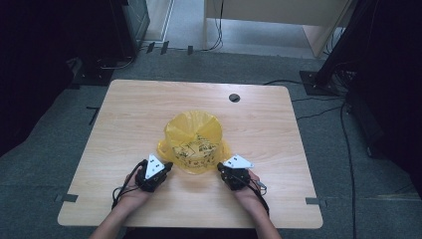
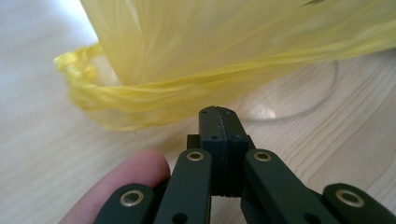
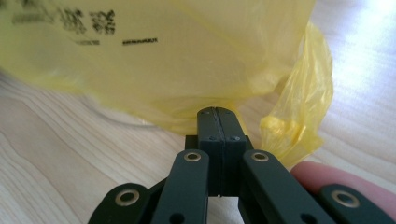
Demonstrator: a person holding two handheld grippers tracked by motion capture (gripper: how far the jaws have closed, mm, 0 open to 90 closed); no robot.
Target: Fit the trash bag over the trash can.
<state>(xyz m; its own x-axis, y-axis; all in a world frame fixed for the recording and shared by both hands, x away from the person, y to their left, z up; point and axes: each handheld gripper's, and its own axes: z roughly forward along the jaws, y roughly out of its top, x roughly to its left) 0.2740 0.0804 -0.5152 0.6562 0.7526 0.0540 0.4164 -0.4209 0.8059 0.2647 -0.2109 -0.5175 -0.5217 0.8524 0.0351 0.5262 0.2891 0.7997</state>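
Note:
A yellow plastic bag (image 1: 195, 141) with black print lines a round container in the middle of the wooden table (image 1: 124, 114). My left gripper (image 1: 166, 167) rests at the bag's lower left, shut. In the left gripper view its tips (image 2: 218, 113) stand just short of the bag's rolled yellow edge (image 2: 140, 100), with nothing visible between the jaws. A clear round rim (image 2: 299, 108) shows under the bag. My right gripper (image 1: 222, 168) sits at the bag's lower right, also shut. Its tips (image 3: 217, 113) touch the bag's lower fold (image 3: 187, 79), with no plastic visible between them.
A dark cable hole (image 1: 234, 97) lies in the table behind the bag. Cables (image 1: 318, 112) run over the grey floor to the right, near a black stand (image 1: 328, 69). Pale furniture (image 1: 268, 20) stands at the back.

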